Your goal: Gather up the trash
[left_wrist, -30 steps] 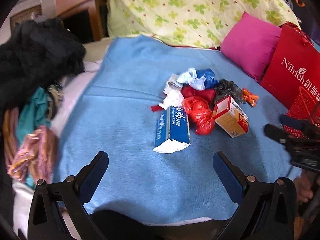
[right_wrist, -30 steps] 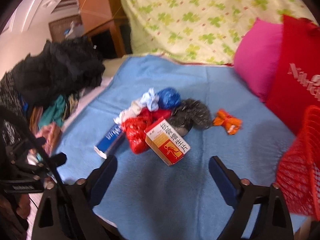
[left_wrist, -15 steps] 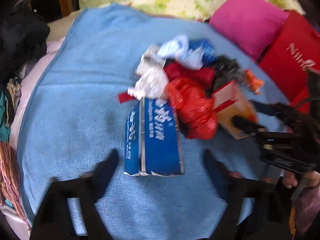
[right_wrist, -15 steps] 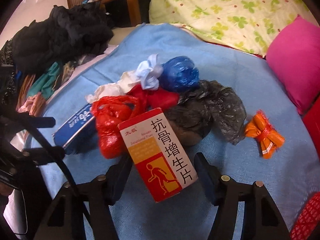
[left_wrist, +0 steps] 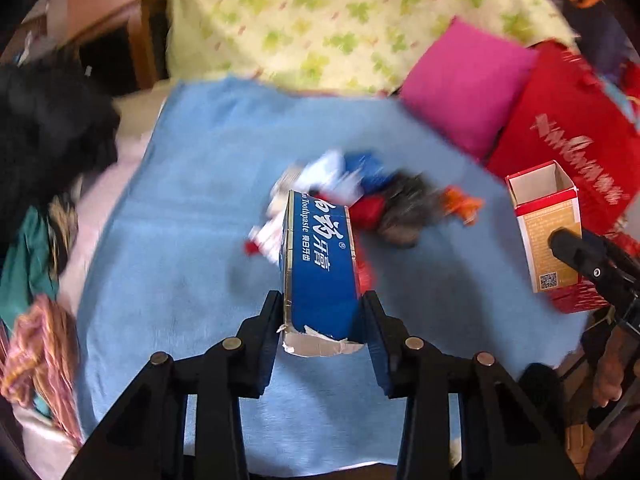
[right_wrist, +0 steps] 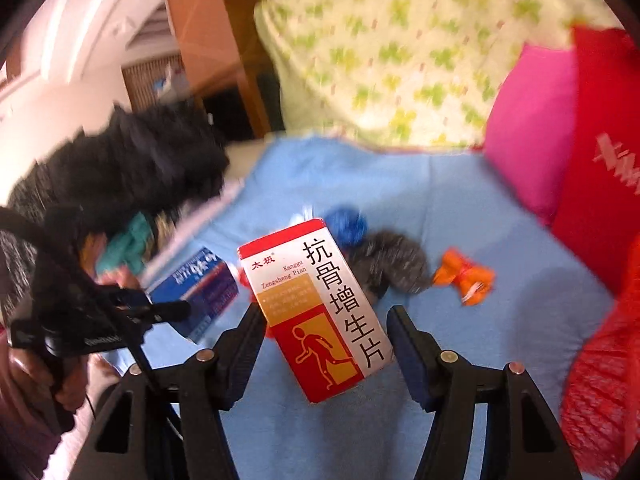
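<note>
My left gripper (left_wrist: 322, 300) has a blue toothpaste box (left_wrist: 320, 248) between its closing jaws, pads pressing its sides, torn end toward the camera, lifted off the blue blanket (left_wrist: 192, 208). My right gripper (right_wrist: 325, 314) is shut on a red-and-white medicine box (right_wrist: 308, 276), held tilted above the blanket. The left wrist view shows that box (left_wrist: 546, 220) at the right with its top open. More trash lies behind on the blanket: a blue bag (right_wrist: 346, 226), a dark grey bag (right_wrist: 388, 260), an orange wrapper (right_wrist: 464, 280) and white paper scraps (left_wrist: 328, 172).
A red mesh basket (right_wrist: 600, 380) stands at the right edge, beside a red paper bag (left_wrist: 568, 148) and a pink pillow (left_wrist: 468, 88). Black and coloured clothes (left_wrist: 48, 128) are heaped along the left. A floral quilt (left_wrist: 340, 20) rises behind the blanket.
Both grippers went in to the pile and narrowed around a box each. The blue toothpaste box and the medicine box now hang above the blanket, away from the rest of the trash.
</note>
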`<move>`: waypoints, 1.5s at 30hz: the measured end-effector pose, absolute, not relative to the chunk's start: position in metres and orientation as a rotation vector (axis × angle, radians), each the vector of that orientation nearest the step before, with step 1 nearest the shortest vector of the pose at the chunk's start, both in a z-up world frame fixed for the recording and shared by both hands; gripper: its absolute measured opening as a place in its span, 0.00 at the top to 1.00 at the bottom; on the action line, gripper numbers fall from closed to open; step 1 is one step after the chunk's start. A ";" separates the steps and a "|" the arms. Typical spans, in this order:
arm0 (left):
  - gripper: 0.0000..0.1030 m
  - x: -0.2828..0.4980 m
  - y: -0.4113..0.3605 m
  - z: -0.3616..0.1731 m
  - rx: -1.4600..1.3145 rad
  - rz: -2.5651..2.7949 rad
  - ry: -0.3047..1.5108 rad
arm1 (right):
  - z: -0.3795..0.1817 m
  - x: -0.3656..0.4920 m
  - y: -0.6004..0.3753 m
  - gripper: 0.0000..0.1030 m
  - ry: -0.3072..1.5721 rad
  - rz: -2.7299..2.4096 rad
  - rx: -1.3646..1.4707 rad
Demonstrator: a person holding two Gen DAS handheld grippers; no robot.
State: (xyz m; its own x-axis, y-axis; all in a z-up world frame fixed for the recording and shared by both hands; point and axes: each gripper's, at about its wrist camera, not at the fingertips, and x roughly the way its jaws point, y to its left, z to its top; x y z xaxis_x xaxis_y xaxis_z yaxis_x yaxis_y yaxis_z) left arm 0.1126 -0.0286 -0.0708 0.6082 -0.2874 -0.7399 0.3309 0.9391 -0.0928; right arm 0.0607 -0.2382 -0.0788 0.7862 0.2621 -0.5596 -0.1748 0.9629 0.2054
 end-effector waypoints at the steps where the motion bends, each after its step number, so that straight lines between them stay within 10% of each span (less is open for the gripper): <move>1: 0.59 0.102 -0.038 -0.054 0.068 -0.383 0.804 | -0.065 0.046 -0.246 0.36 0.584 0.219 0.159; 13: 0.58 0.034 -0.218 0.048 0.186 -0.845 0.586 | 0.014 -0.095 -0.398 0.36 0.329 -0.113 0.379; 26: 0.36 0.041 -0.349 -0.001 0.285 -0.948 0.728 | -0.050 -0.122 -0.518 0.34 0.327 -0.251 0.784; 45: 0.33 0.079 -0.099 -0.064 0.195 -0.490 0.784 | -0.008 -0.076 -0.416 0.28 0.304 -0.064 0.570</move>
State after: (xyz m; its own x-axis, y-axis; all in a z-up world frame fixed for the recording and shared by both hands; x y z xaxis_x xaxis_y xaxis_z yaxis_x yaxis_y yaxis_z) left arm 0.0790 -0.0989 -0.0642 0.6038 -0.3494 -0.7165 0.4913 0.8709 -0.0108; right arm -0.0759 -0.4161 -0.0075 0.9534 0.0239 -0.3008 0.1435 0.8410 0.5217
